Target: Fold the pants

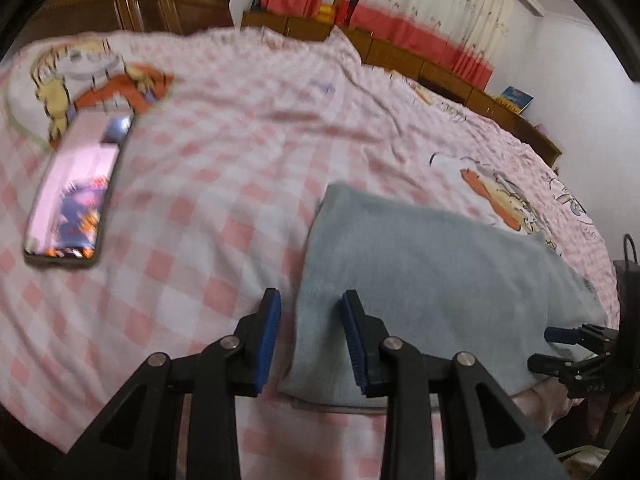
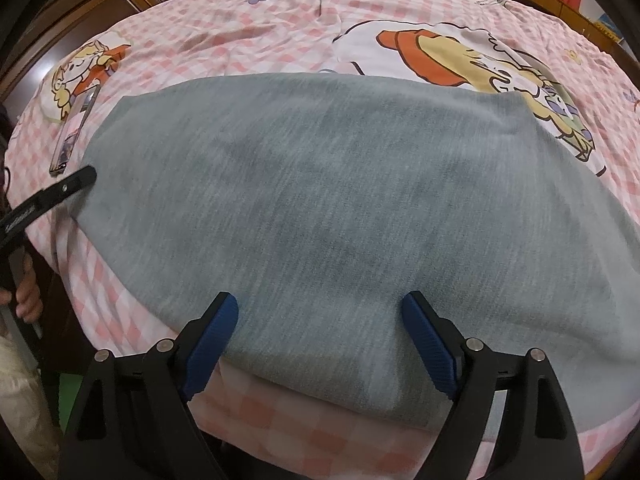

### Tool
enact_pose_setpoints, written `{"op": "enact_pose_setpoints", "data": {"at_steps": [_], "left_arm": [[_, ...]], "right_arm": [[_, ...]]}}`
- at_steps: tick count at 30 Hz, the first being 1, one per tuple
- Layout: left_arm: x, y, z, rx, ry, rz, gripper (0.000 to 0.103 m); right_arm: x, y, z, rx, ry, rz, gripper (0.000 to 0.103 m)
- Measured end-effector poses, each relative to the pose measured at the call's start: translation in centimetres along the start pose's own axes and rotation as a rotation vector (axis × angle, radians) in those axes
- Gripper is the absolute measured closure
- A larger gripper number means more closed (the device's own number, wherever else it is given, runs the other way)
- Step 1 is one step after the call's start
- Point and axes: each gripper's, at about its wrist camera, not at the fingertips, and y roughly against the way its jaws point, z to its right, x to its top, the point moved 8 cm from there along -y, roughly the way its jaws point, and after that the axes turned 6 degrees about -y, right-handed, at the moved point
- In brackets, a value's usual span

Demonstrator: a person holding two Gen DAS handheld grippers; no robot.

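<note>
Looking along the left gripper first, we see its blue pads set fairly narrow, straddling the left edge of the folded grey pants. We cannot tell whether the pads actually pinch the cloth; a gap shows beside the left pad. The pants lie on the pink checked bedsheet near the bed's front edge. A phone with a lit screen rests on the sheet, well apart to the left. The right gripper shows at the far right edge, beside the pants. Curtains and a wooden wardrobe stand beyond the bed

In the right wrist view, we note the right gripper released, jaws wide, hovering over the near edge of the pants, no cloth clamped. The grey cloth spreads flat across the bedsheet. The left gripper's tip sits at the pants' left edge, a hand behind it. The phone lies just beyond
</note>
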Motion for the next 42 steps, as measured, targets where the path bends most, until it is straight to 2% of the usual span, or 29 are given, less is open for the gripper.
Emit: {"op": "enact_pose_setpoints", "data": {"at_steps": [3, 5, 6, 9, 16, 17, 19, 21, 27, 31, 36, 42], "left_arm": [[-0.8, 0.2, 1.0, -0.103, 0.036, 0.003, 0.070], [-1.6, 0.4, 2.1, -0.176, 0.049, 0.004, 0.063], [-1.8, 0.4, 2.4, -0.175, 0.045, 0.009, 0.059], [-2.1, 0.2, 2.6, -0.127, 0.033, 0.012, 0.058], [-1.8, -1.4, 2.0, -0.082, 0.124, 0.006, 0.059], [-1.7, -1.3, 2.1, -0.069, 0.120, 0.009, 0.062], [-1.6, -0.9, 2.2, -0.040, 0.102, 0.015, 0.083], [-1.4, -0.2, 2.2, -0.038, 0.100, 0.022, 0.090], [0.2, 3.0, 3.4, -0.085, 0.095, 0.074, 0.094], [1.6, 5.0, 6.0, -0.122, 0.052, 0.108, 0.095], [3.4, 6.9, 11.3, -0.175, -0.041, 0.137, 0.095], [4.2, 6.5, 18.4, -0.260, -0.147, 0.127, 0.095]], "right_arm": [[0.0, -0.1, -0.1, 0.008, 0.006, 0.001, 0.012], [0.0, -0.1, -0.2, 0.010, 0.010, 0.004, 0.011], [0.0, -0.1, -0.2, 0.014, 0.010, 0.005, 0.011], [0.1, -0.1, -0.2, 0.022, 0.007, 0.004, 0.011], [0.0, -0.1, -0.1, 0.038, 0.006, -0.003, 0.011], [0.0, 0.0, -0.1, 0.042, 0.004, -0.005, 0.011], [0.0, 0.2, -0.1, 0.057, 0.002, -0.006, 0.011], [0.0, 0.5, -0.1, 0.070, 0.006, -0.002, 0.014], [-0.2, 2.1, 1.2, 0.110, -0.046, -0.012, 0.030], [-0.2, 3.8, 2.8, 0.131, -0.095, 0.023, 0.032], [-0.1, 6.8, 5.2, 0.092, -0.106, 0.107, 0.032], [-1.2, 8.3, 8.7, 0.056, -0.140, 0.143, 0.032]]}}
